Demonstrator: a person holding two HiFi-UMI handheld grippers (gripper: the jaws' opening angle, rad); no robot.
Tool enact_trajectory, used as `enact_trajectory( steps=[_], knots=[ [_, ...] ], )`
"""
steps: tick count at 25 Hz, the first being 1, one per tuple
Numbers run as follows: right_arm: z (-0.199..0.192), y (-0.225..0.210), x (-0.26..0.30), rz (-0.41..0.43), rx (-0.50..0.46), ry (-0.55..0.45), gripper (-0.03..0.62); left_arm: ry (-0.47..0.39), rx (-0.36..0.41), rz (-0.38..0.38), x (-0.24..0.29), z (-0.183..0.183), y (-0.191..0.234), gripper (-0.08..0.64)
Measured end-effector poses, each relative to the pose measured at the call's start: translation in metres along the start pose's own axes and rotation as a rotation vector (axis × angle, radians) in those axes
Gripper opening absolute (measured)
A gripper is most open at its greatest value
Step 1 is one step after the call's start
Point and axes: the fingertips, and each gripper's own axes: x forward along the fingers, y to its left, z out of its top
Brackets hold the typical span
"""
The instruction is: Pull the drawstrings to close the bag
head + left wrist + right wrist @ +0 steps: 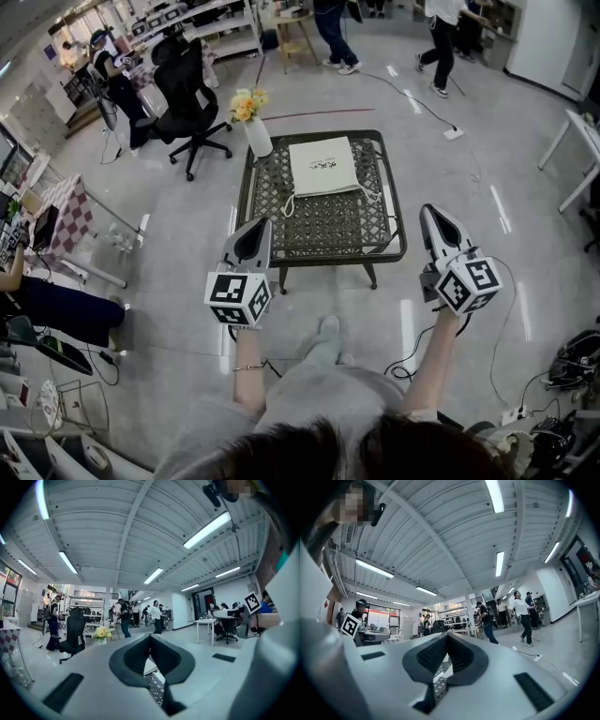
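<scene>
Downward head view.
- Low lattice-top table (323, 251) in front of person.
- White bag (323, 166) lies flat on table's far half. Drawstrings (288, 203) lie loose on tabletop at bag's near corners.
- Vase (258, 137) with yellow flowers at table's far left corner.
- Left gripper (262, 224) off table's near left corner, jaws clenched together, nothing between them.
- Right gripper (429, 212) off near right corner, likewise clenched and empty.
- Both grippers well apart from bag.
- Black office chair (190, 97) on floor beyond, people walking in background.
</scene>
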Motion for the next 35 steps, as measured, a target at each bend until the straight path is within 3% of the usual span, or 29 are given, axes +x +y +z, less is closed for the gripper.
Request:
enact_trajectory(
  steps=[15, 18, 27, 35],
  knots=[
    [-0.032, -0.046, 0.107, -0.020, -0.008, 0.083, 0.023, 0.044, -0.064, -0.060, 0.107, -0.022, 0.061, 0.025],
    [-0.038, -0.056, 0.128, -0.032, -0.008, 0.095, 0.023, 0.021, -0.053, -0.074, 0.128, -0.021, 0.071, 0.025],
    [-0.055, -0.070, 0.170, -0.059, -0.030, 0.124, 0.023, -0.012, -0.027, -0.159, 0.181, -0.029, 0.082, 0.025],
    [-0.076, -0.074, 0.186, -0.073, -0.005, 0.171, 0.023, 0.017, -0.051, -0.185, 0.201, -0.047, 0.083, 0.026]
  ],
)
